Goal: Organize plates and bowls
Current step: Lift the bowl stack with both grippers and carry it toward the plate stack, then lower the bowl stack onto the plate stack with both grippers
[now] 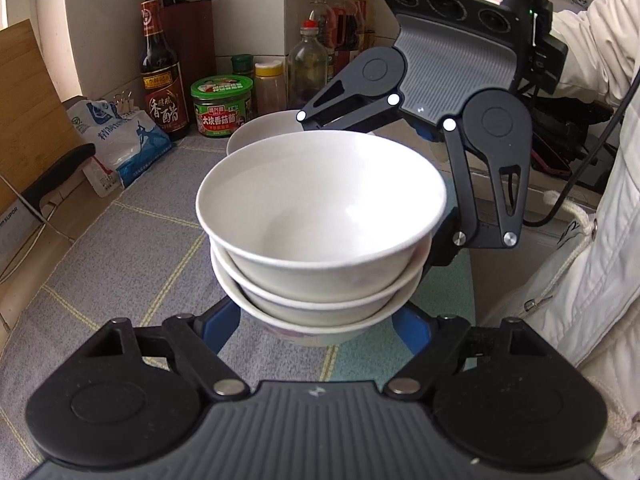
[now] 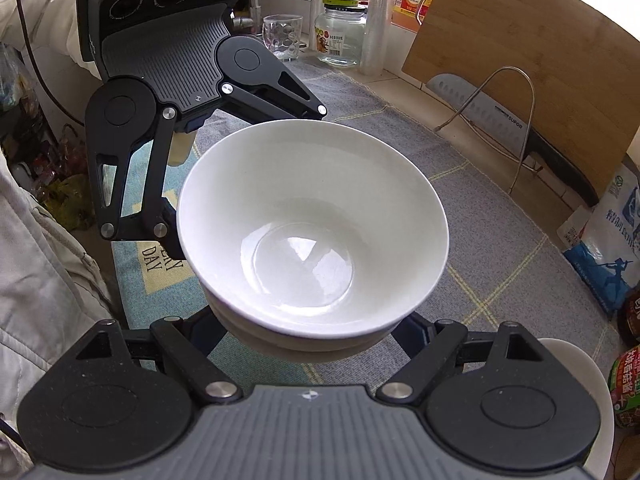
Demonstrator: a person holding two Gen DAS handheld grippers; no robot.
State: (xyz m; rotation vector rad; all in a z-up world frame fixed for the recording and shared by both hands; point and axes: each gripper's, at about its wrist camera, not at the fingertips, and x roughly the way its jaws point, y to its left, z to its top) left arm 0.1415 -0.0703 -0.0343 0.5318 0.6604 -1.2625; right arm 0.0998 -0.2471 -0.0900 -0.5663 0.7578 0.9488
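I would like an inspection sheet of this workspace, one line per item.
Surface: grey cloth with yellow lines covers the counter.
Job's things: three nested white ceramic bowls; another white dish behind.
Clutter: dark vinegar bottle, green-lidded jar, blue-white bag, cleaver, wooden board.
Grippers: left tongs and right tongs both clamp the stack from opposite sides.
Cables: black cable beside white sleeve.
Surroundings: tiled wall.
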